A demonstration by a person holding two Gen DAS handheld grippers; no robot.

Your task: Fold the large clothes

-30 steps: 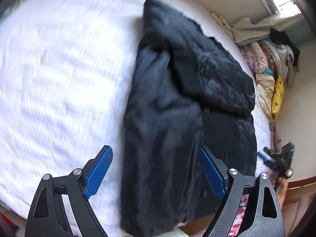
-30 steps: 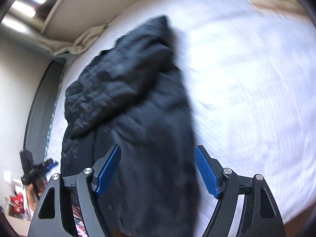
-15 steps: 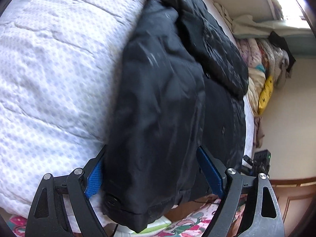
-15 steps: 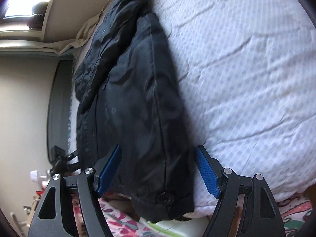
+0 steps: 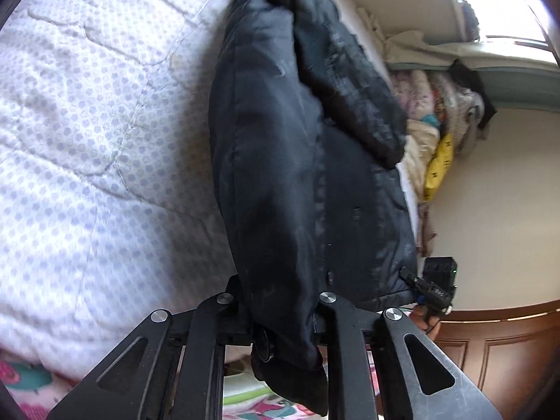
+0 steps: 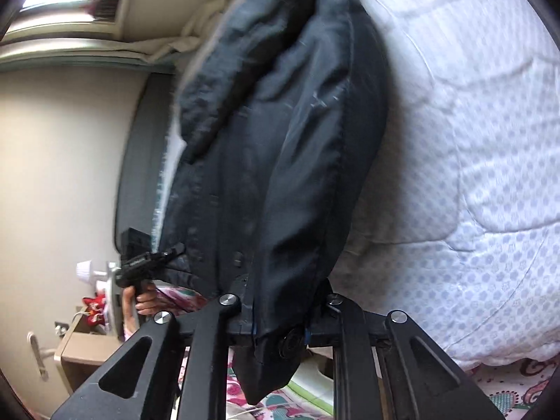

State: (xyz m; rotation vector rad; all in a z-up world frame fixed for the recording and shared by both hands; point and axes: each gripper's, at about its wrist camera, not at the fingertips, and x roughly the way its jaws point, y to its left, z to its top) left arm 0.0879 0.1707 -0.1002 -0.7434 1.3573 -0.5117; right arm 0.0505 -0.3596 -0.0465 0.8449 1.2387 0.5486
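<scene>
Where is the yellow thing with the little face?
In the left wrist view, the yellow pillow sits at the right, in the pile of bedding beside the black coat.

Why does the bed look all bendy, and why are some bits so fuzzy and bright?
Both wrist views use fisheye lenses, so the white quilt bulges and the corners go black. In the right wrist view the window and the coat's top are smeared by motion blur. In the left wrist view the window glares white, while the black coat stays dark, its folds hard to see.
</scene>
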